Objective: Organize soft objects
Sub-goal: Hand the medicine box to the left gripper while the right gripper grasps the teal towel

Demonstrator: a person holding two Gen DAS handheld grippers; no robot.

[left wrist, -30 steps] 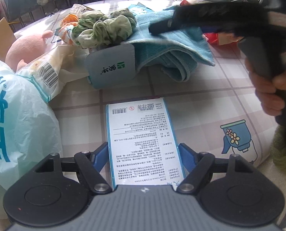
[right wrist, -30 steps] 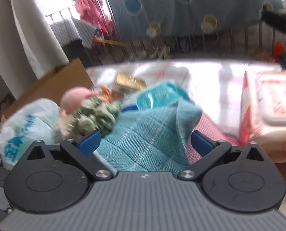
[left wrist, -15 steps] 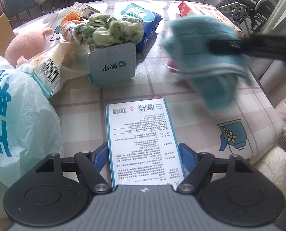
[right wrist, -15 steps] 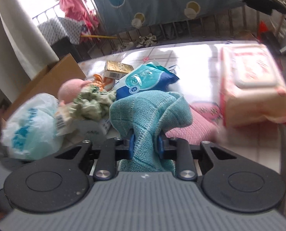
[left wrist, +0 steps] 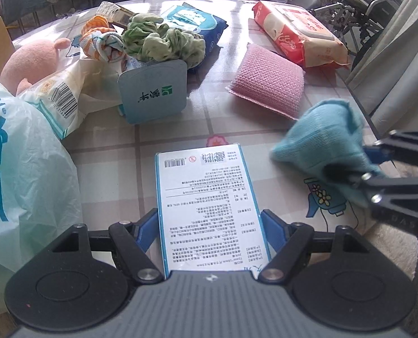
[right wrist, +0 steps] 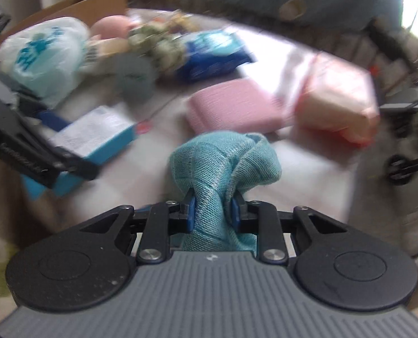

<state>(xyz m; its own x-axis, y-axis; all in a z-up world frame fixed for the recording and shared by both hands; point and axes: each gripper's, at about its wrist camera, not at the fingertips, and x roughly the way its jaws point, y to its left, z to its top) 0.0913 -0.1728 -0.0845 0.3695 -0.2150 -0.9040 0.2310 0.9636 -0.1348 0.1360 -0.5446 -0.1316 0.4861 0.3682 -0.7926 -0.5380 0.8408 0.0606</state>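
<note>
Our right hand-held gripper (right wrist: 212,207) is clamped on the bunched teal towel (right wrist: 223,163), its jaws easing open slightly, carrying it above the counter's (left wrist: 180,129) near right edge. Our left hand-held gripper (left wrist: 210,226) grips a printed white-and-blue box (left wrist: 206,205) resting at the near edge. A pink sponge (left wrist: 268,84) lies beyond.

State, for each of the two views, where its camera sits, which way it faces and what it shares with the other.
Left wrist: sits on the left gripper, looks down its fingers at the white box between them; the right gripper enters at right.
Right wrist: sits on the right gripper, faces the table over the teal cloth it pinches.
Shared: teal cloth, white box, pink sponge.
</note>
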